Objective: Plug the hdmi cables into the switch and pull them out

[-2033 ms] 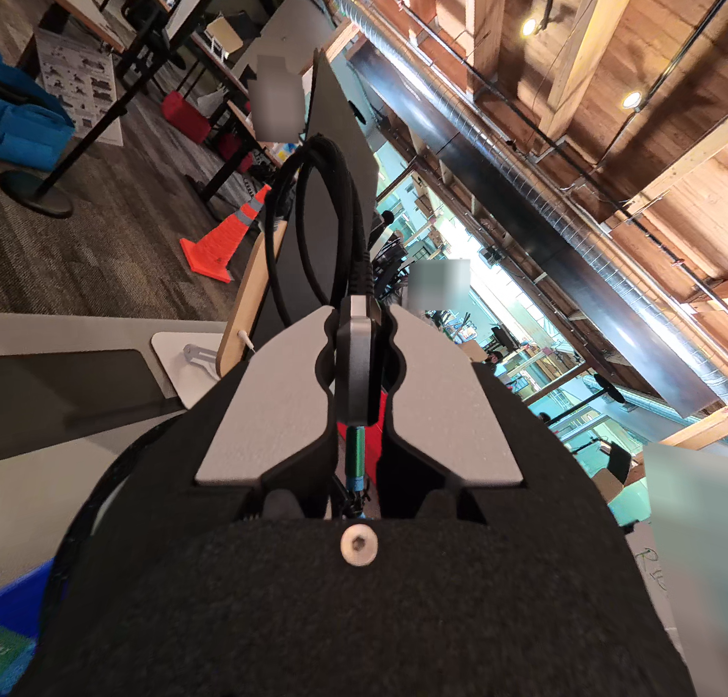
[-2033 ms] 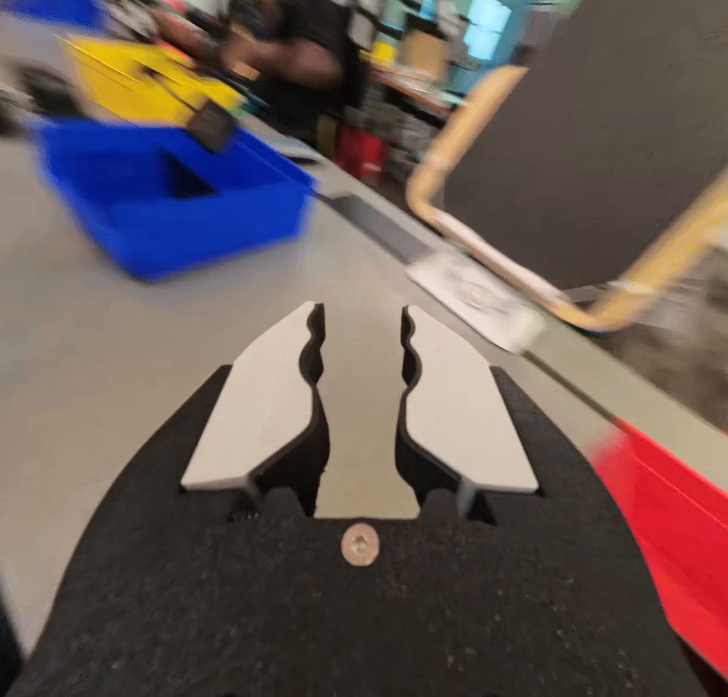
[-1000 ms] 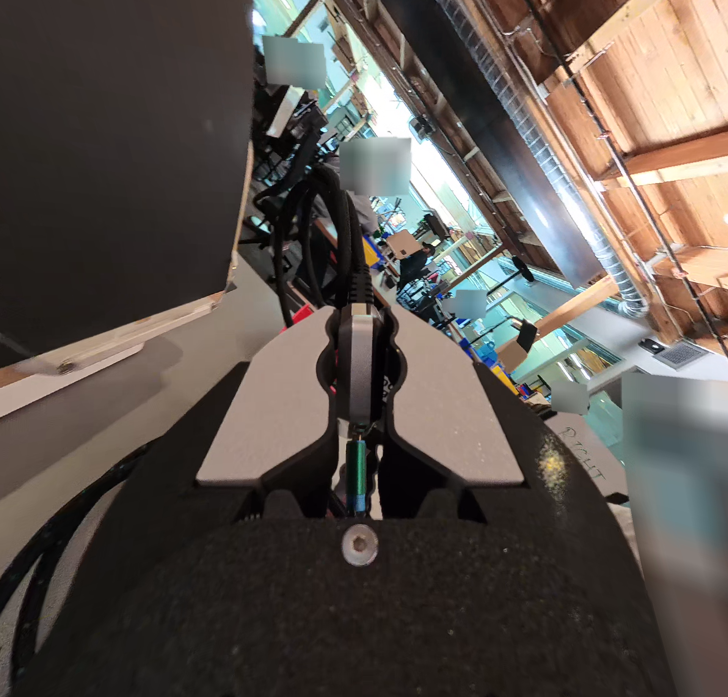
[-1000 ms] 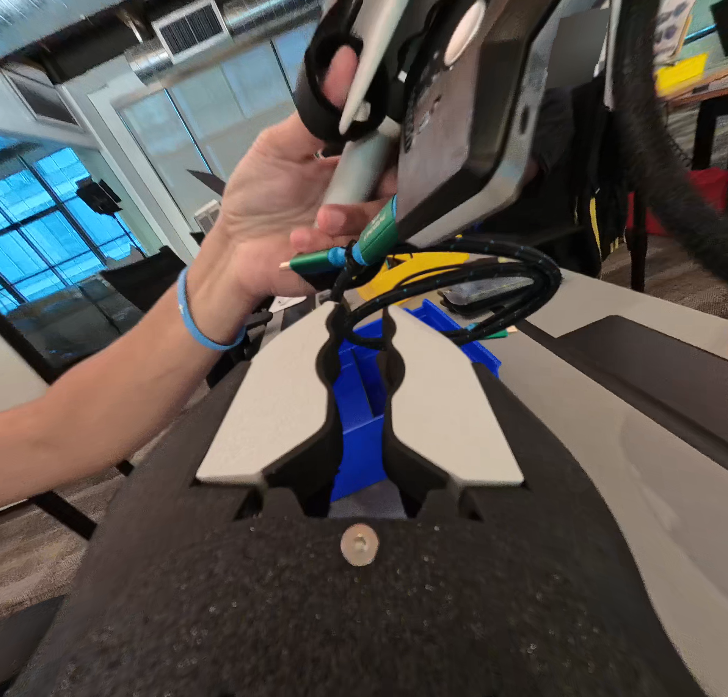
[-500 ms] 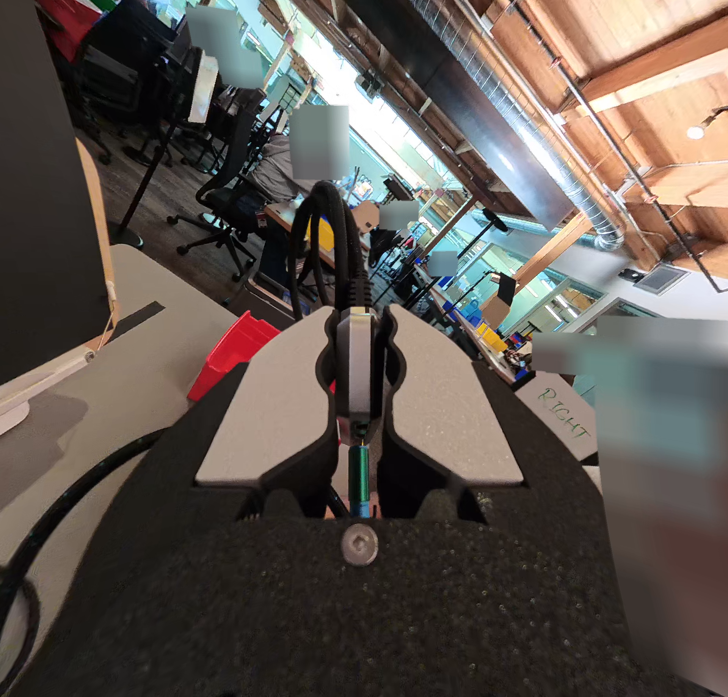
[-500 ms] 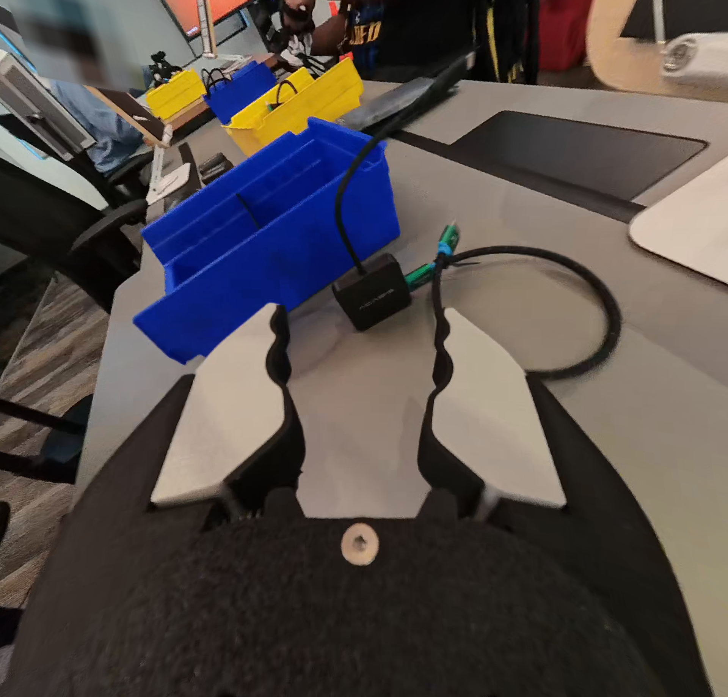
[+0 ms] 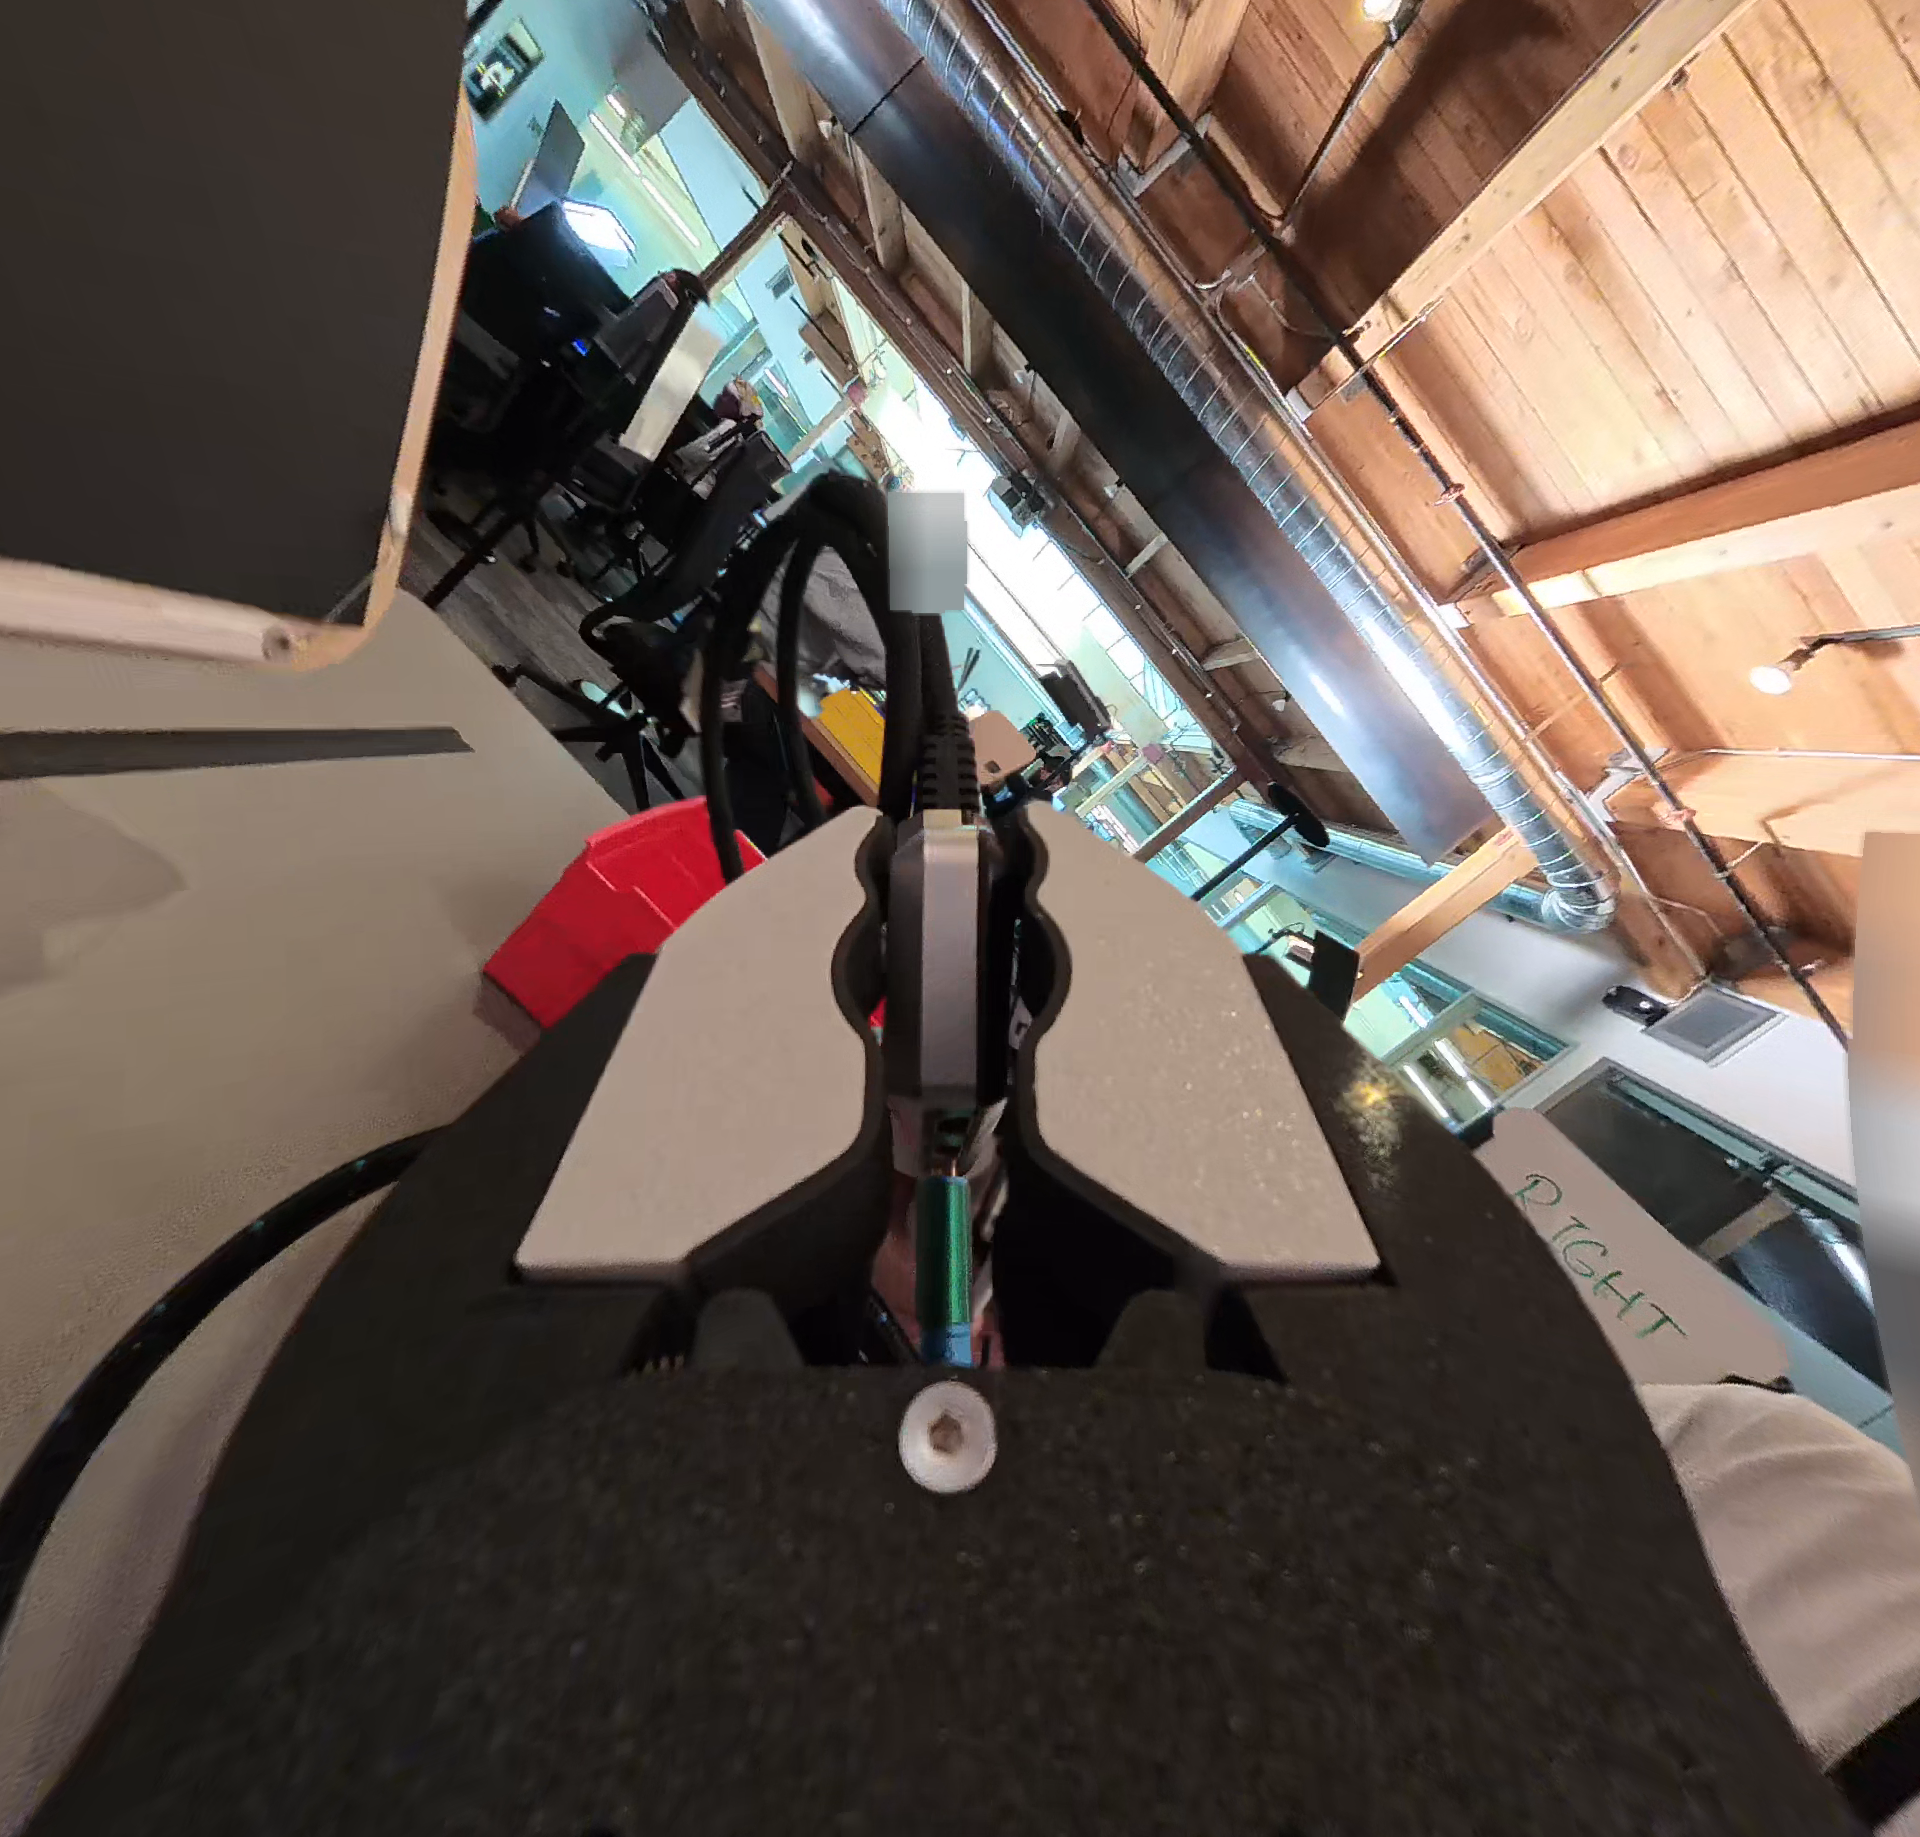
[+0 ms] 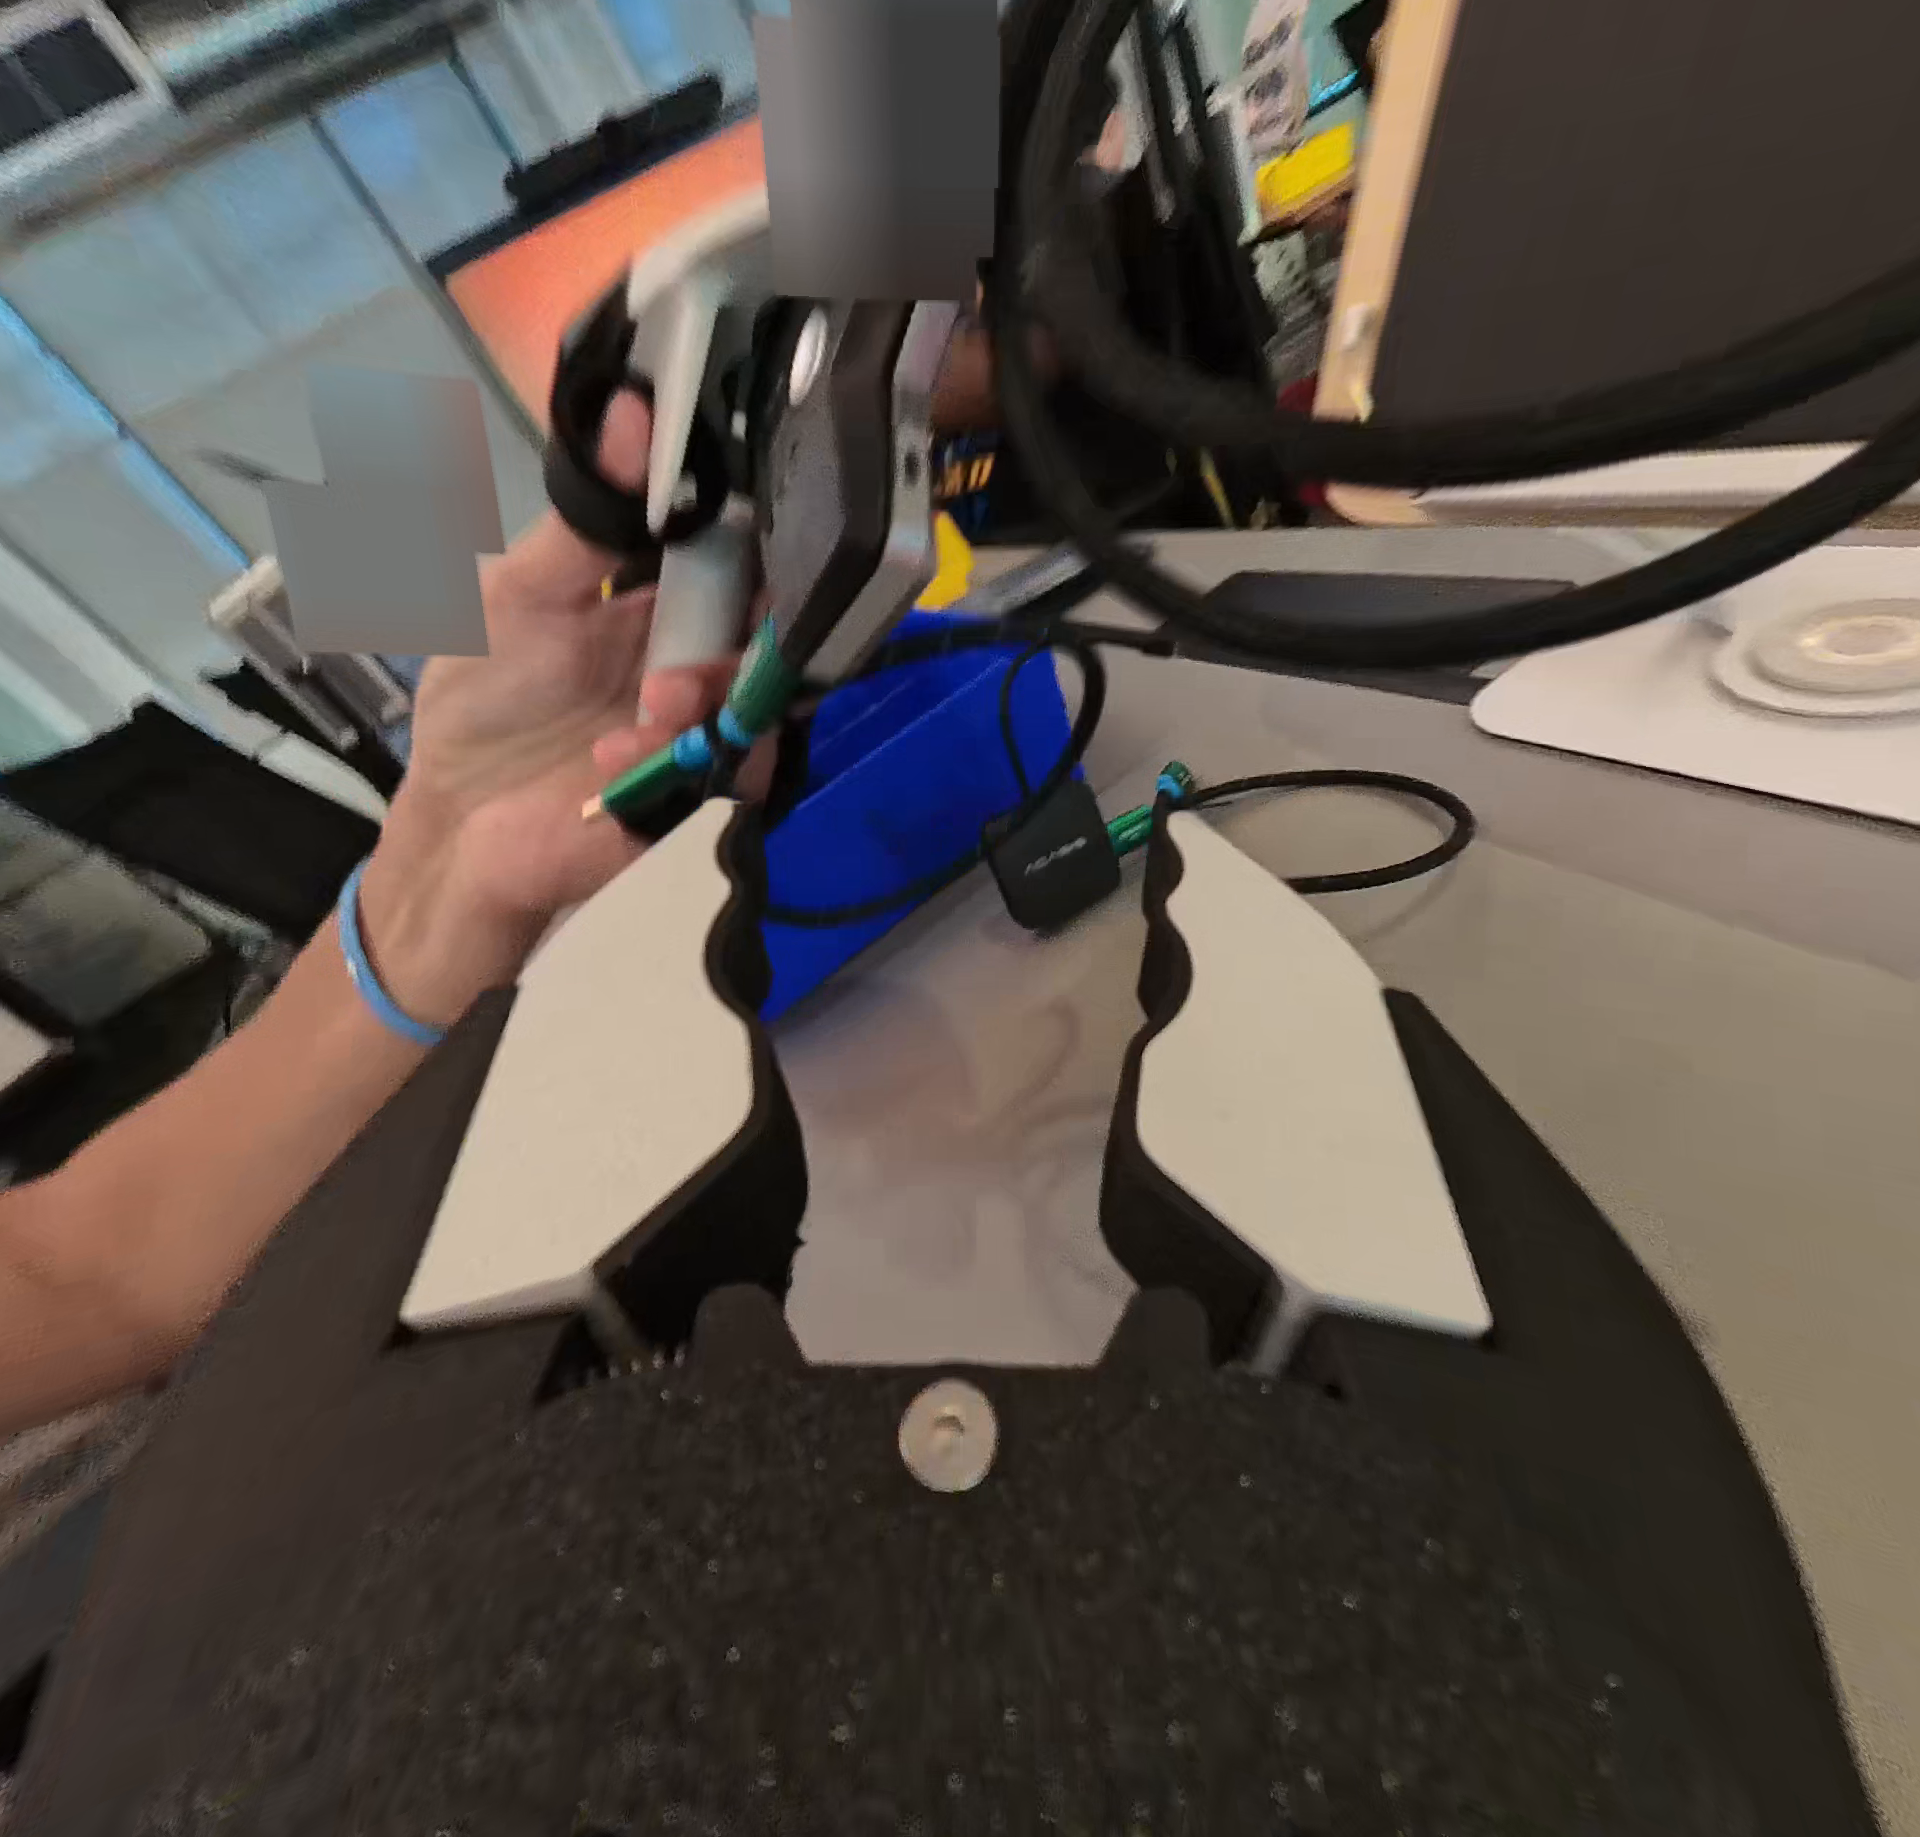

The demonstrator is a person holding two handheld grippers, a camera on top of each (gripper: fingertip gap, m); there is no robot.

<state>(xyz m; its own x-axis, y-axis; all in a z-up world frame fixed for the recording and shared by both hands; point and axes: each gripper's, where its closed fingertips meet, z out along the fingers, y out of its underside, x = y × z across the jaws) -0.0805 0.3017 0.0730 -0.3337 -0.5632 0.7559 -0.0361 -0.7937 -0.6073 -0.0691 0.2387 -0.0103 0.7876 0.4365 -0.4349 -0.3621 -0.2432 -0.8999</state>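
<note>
While the grey table [image 8: 1558,1008] spreads below, the left gripper [image 7: 932,914], raised off it, is clamped on a flat grey metal switch [image 7: 932,966] with a green-ended cable [image 7: 942,1257]; the right gripper [image 8: 945,914] gapes empty before a small black square adapter [image 8: 1051,865].

A wooden plank ceiling [image 7: 1621,260] crossed by beams and a silver duct [image 7: 1049,198] is seen overhead; office chairs [image 7: 665,582] and bright windows [image 7: 925,437] are visible beyond the grey tabletop [image 7: 260,914].
</note>
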